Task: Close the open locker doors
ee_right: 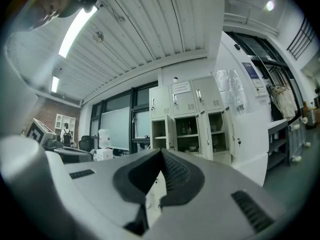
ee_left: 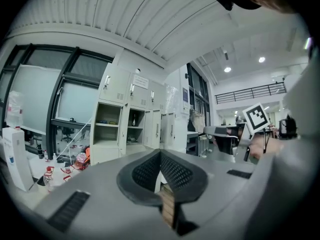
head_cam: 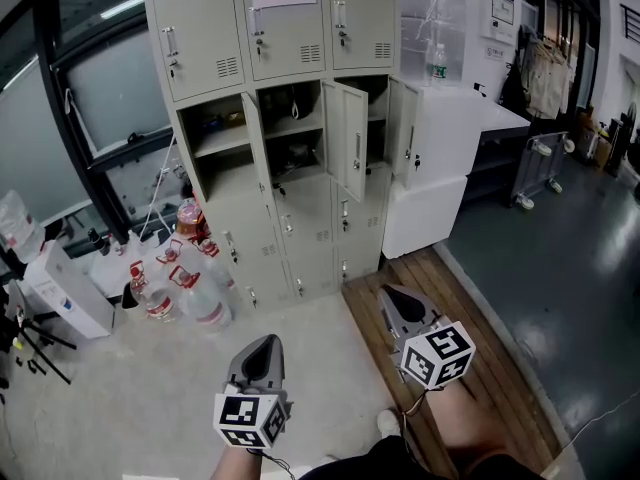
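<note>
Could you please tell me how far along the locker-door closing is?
Nothing looks done yet: on the locker, the middle row's left door, centre door and right door all stand open. Nothing is in hand: the left tool and right tool are shut, empty and short of the locker. All three doors are left to close.

Left tongs (head_cam: 266,348) closed, empty, held low; right tongs (head_cam: 393,296) closed, empty, slightly ahead.
</note>
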A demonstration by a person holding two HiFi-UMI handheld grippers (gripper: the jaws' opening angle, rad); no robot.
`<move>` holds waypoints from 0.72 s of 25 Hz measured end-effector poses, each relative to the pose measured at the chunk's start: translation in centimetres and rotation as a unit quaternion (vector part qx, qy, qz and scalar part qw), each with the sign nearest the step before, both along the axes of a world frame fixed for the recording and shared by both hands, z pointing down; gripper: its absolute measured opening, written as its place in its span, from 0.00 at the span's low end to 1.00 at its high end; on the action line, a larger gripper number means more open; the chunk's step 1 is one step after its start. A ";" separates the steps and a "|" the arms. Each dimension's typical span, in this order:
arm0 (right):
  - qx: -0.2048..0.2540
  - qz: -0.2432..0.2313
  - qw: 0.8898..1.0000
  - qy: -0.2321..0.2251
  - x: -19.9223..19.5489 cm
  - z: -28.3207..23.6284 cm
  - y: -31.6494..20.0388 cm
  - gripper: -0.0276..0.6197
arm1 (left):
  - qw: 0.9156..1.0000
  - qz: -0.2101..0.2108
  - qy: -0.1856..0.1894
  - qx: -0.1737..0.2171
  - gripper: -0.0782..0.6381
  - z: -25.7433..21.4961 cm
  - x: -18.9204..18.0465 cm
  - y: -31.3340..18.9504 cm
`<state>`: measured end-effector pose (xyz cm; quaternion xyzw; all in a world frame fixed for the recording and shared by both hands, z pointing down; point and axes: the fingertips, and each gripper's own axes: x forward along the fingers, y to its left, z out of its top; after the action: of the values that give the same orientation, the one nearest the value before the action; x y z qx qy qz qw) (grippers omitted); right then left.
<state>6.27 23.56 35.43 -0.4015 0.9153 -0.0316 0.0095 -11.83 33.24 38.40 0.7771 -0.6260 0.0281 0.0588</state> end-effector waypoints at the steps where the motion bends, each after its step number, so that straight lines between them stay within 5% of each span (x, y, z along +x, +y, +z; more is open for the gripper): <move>1: -0.001 0.001 1.000 -0.001 -0.2 0.0 0.1 0.04 | 1.000 0.001 0.000 -0.001 0.12 0.1 -0.2 0.1; 18: -0.015 -0.002 1.000 -0.011 -0.7 0.4 -9.6 0.04 | 1.000 0.004 0.002 -0.013 0.12 1.2 0.0 -8.3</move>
<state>5.58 13.98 35.85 -0.3996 0.9153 -0.0498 0.0132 -11.84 24.92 39.64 0.7791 -0.6220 0.0351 0.0704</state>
